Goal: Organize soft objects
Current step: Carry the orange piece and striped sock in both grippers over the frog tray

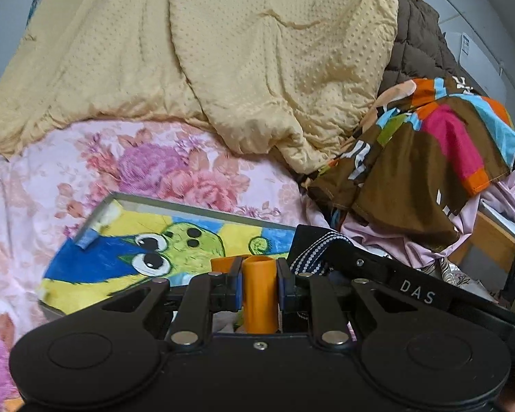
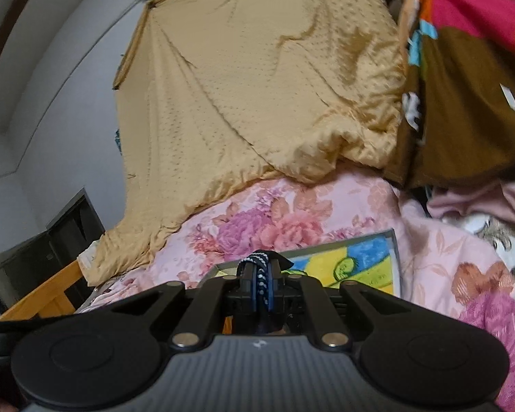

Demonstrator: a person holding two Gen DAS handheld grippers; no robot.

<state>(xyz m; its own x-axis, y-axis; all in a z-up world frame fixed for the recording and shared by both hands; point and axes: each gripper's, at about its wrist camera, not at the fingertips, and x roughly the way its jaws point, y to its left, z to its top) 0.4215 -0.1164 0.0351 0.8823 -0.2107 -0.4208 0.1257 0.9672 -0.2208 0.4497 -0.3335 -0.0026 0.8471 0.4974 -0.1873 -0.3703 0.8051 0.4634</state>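
Orange fabric (image 1: 260,295) and dotted navy strap (image 2: 259,274) pinched upright.

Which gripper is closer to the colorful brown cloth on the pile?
Left, probably. The left gripper, shut on an orange piece, has the brown cloth just ahead to its right. From the right gripper the cloth looks farther.

The framed cartoon picture (image 1: 147,250) is partly covered by the gripper bodies in both views. The patterned brown cloth (image 2: 470,79) is cut off at the right edge.
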